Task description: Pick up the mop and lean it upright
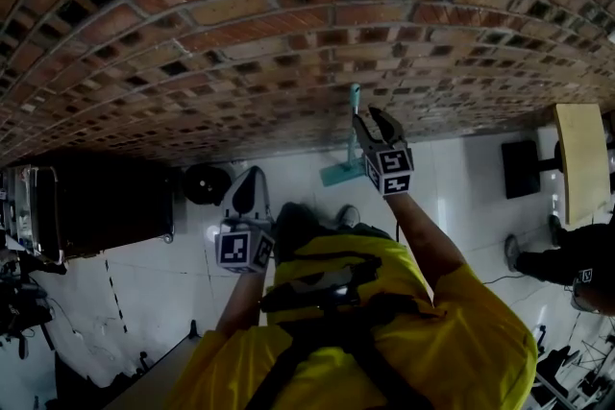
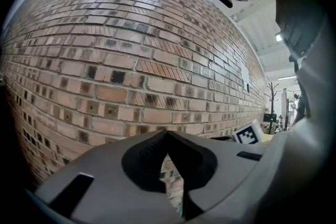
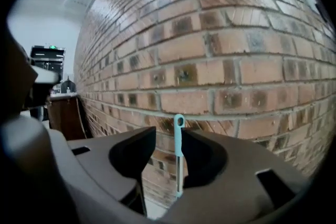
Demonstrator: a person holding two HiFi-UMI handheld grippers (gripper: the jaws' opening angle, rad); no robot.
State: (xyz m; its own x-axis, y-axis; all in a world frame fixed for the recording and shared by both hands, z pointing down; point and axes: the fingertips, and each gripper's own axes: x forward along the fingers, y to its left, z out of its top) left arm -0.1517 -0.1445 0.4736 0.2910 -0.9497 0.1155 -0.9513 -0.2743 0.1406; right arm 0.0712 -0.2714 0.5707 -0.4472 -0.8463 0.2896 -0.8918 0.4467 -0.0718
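A mop with a teal handle (image 1: 352, 115) stands upright against the brick wall (image 1: 288, 34), its flat teal head (image 1: 341, 173) on the white floor. My right gripper (image 1: 373, 118) is raised at the top of the handle and stands open. In the right gripper view the handle (image 3: 178, 152) rises in the gap between the jaws of the right gripper (image 3: 169, 136), close by the right jaw, with clear space on its left side. My left gripper (image 1: 248, 180) hangs lower and to the left, shut and empty. In the left gripper view the left gripper (image 2: 168, 136) faces only bricks.
A dark cabinet (image 1: 96, 202) stands against the wall at the left, with a round black object (image 1: 207, 182) beside it. At the right are a wooden table (image 1: 581, 158), a black box (image 1: 521, 168) and another person (image 1: 577, 259). Cables lie on the floor at the lower left.
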